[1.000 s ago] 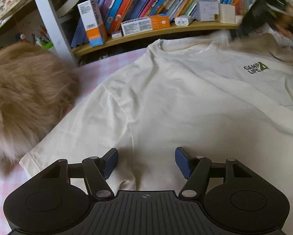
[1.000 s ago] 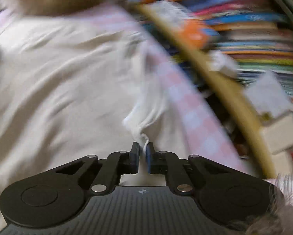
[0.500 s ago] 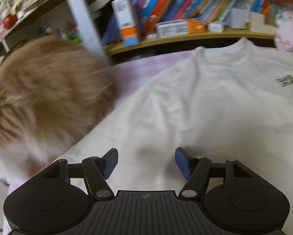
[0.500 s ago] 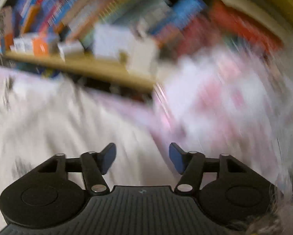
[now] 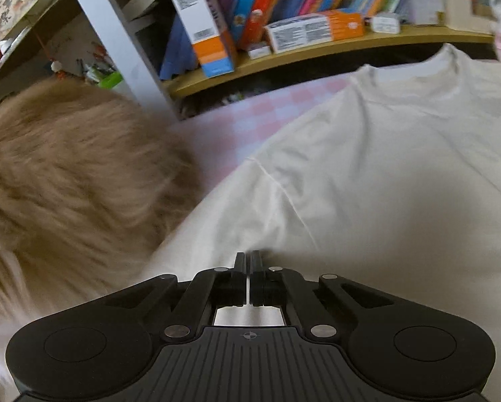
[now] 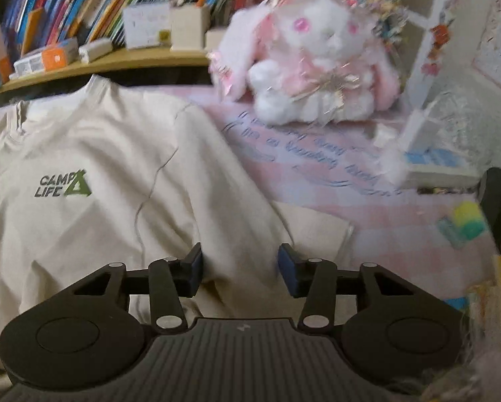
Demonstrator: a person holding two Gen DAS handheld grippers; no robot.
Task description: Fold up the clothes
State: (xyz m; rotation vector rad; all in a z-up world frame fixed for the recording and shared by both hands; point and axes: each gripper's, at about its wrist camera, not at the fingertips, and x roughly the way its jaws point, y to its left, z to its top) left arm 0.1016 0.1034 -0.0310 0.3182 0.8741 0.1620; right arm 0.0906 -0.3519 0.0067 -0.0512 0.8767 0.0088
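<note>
A cream T-shirt [image 5: 384, 174] lies spread flat, collar toward the bookshelf, with a green "CAMP LIFE" logo [image 6: 63, 186] on its chest. My left gripper [image 5: 248, 256] is shut on the fabric of the shirt's left sleeve, where a small ridge of cloth rises at the tips. My right gripper [image 6: 240, 264] hovers over the T-shirt [image 6: 99, 154] by its right sleeve [image 6: 317, 231]. Its jaws are apart and closing, with sleeve cloth lying between the blue pads, which do not press on it.
A tan furry mass [image 5: 66, 174] lies close to the left of the left sleeve. A bookshelf [image 5: 300, 50] runs behind the collar. A pink and white plush rabbit [image 6: 317, 57] sits on the pink checked sheet [image 6: 384, 221] to the right.
My left gripper slid left along the shirt to the sleeve and shut. My right gripper let go of the cloth it pinched, rolled upright, swung over to the right sleeve and now stands open.
</note>
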